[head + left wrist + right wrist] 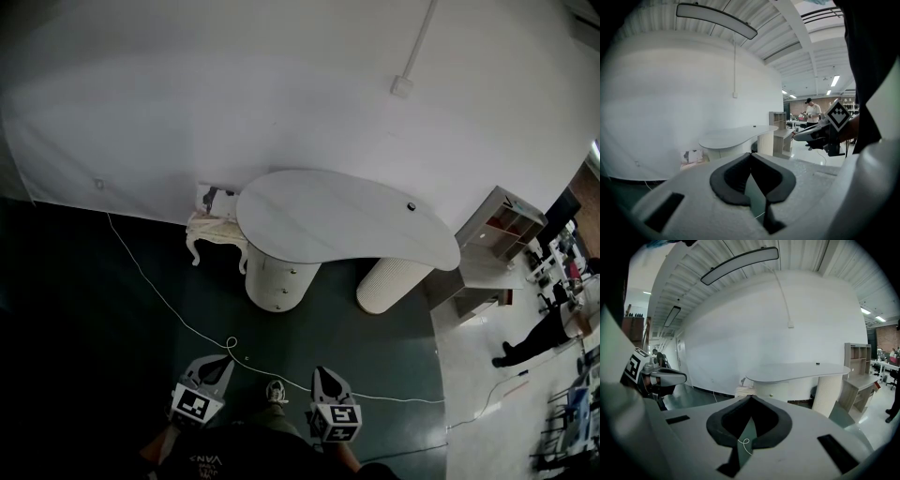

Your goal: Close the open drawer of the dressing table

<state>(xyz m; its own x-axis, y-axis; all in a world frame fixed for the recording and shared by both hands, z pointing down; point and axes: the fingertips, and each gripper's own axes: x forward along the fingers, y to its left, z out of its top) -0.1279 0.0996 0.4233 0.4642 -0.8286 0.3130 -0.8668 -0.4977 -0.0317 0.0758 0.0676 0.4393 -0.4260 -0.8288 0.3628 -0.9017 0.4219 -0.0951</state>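
White-topped and kidney-shaped, the dressing table is standing far off against the wall, well apart from both grippers. Its drawers are being carried in the rounded pedestal under the left end of the top. Small knobs are being made out there, but whether any drawer front is standing proud cannot be told from this far away. The left gripper and the right gripper are being held side by side at the near edge, both pointed towards the table, jaws clenched together with nothing between them.

This scene is being matched equally by a drawer waiting to be shut and by one already pushed flush. If a push is being prepared, the clenched jaws are being judged suitable: a blunt closed tip pressed squarely on the drawer front beside its knob, along the line of the slide, is being favoured over any grasp. The white cable lying across the dark floor between person and table is being noted as a trip hazard.
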